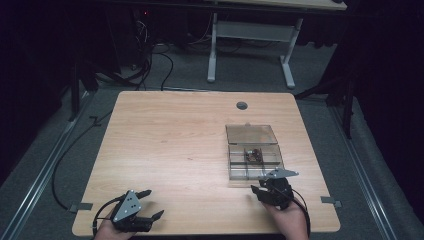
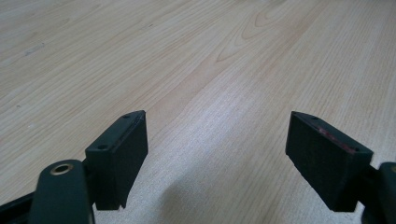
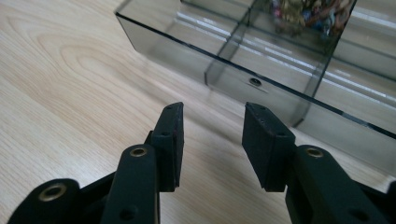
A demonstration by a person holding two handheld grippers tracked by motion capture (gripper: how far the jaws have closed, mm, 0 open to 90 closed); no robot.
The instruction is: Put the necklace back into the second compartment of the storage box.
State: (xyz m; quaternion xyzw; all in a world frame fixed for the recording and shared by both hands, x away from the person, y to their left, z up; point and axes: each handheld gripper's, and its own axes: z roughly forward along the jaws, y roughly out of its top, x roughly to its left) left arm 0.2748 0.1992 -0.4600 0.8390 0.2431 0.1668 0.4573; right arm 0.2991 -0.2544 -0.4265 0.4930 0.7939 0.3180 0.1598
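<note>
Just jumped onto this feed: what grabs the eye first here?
The clear plastic box with its lid flipped open, on the right half of the wooden table, holds a small dark clump of bits in one middle compartment. The right hand-held gripper sits just in front of it, jaws apart and empty; the left hand-held gripper waits open at the near left edge.

Your table (image 1: pixel 175 140) is pale wood with rounded corners and a round grey grommet (image 1: pixel 242 105) near its far edge. On its right half lies a clear, smoky box (image 1: pixel 254 159) split into compartments, its lid (image 1: pixel 251 134) folded open toward the far side. One middle compartment holds a cluster of small colourful bits (image 1: pixel 254 154).
</note>
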